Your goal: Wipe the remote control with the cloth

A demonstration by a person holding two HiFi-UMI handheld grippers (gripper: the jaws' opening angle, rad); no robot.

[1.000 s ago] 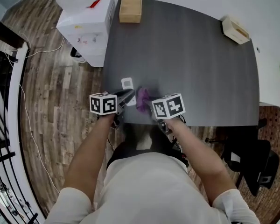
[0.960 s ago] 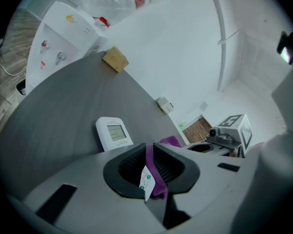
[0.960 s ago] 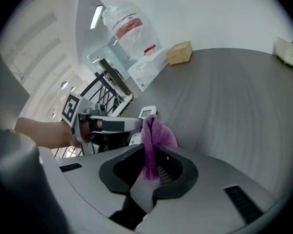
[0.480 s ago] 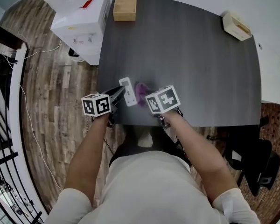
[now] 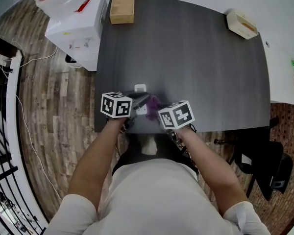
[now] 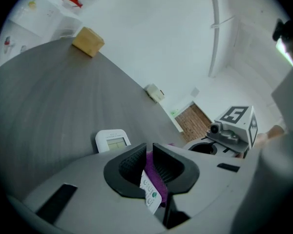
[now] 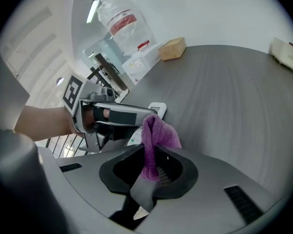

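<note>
1. My left gripper (image 6: 149, 152) has its jaws closed on the remote control (image 6: 112, 141). They pinch the white body near its button end, which sticks out toward the camera, while the display end juts out past the jaw tips.
2. My right gripper (image 7: 154, 152) has its jaws closed on the purple cloth (image 7: 158, 130). A bunched fold of it stands up out of the jaws.
3. The two grippers sit close together at the near edge of the dark grey counter (image 5: 196, 58), left of its middle in the head view.
4. The cloth lies right against the remote control. In the left gripper view purple shows just behind the white body between my jaws, and in the right gripper view the fold sits in front of the remote's middle.
5. I cannot tell whether the remote's display end rests on the counter or hangs just above it.
6. At the far left corner of the counter stands a wooden box (image 5: 123, 6), and at the far right corner a small pale box (image 5: 241, 25), both well apart from my grippers.
7. A white water dispenser (image 5: 76, 28) stands on the wooden floor (image 5: 54, 106) beside the counter's left edge.
</note>
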